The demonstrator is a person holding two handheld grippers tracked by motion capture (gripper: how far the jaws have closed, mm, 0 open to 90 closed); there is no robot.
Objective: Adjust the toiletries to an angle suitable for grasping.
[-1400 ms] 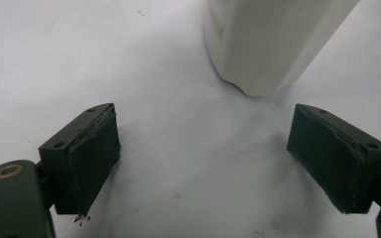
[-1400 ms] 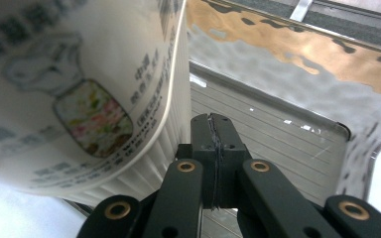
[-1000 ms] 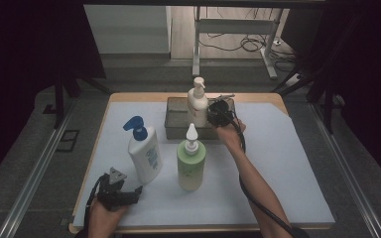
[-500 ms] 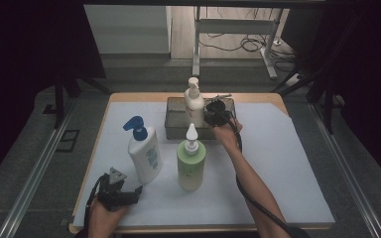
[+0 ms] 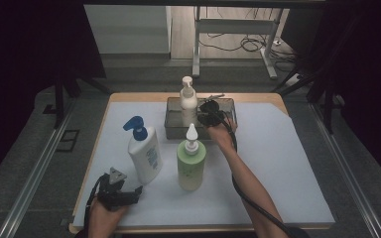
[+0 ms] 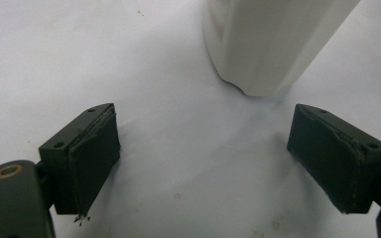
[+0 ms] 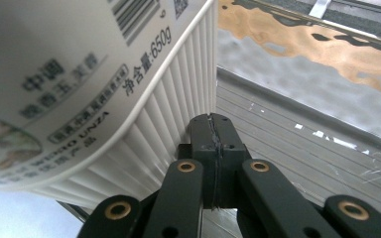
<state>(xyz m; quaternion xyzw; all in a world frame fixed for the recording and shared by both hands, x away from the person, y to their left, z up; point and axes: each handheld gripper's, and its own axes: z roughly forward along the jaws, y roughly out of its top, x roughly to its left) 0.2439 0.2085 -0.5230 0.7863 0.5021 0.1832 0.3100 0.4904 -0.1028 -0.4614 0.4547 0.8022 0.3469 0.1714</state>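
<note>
A cream pump bottle (image 5: 188, 96) stands in the grey bin (image 5: 228, 105) at the back of the table. My right gripper (image 5: 203, 109) is in the bin just right of it. In the right gripper view its jaws are shut with nothing between them, and the gripper (image 7: 212, 121) tips rest against the ribbed side of the cream bottle (image 7: 104, 74). My left gripper (image 5: 135, 191) lies low at the front left, open. Between its jaws is bare mat, and the base of the white bottle (image 6: 273, 44) stands just ahead of that gripper (image 6: 203, 158).
On the white mat (image 5: 287, 163) stand a white bottle with a blue pump (image 5: 146, 156) and a green bottle with a white nozzle (image 5: 191, 166), between the two hands. The bin's grey floor (image 7: 302, 124) lies right of the shut jaws.
The right gripper and the cream bottle have both shifted a little to the left inside the bin. The left gripper has stayed where it was.
</note>
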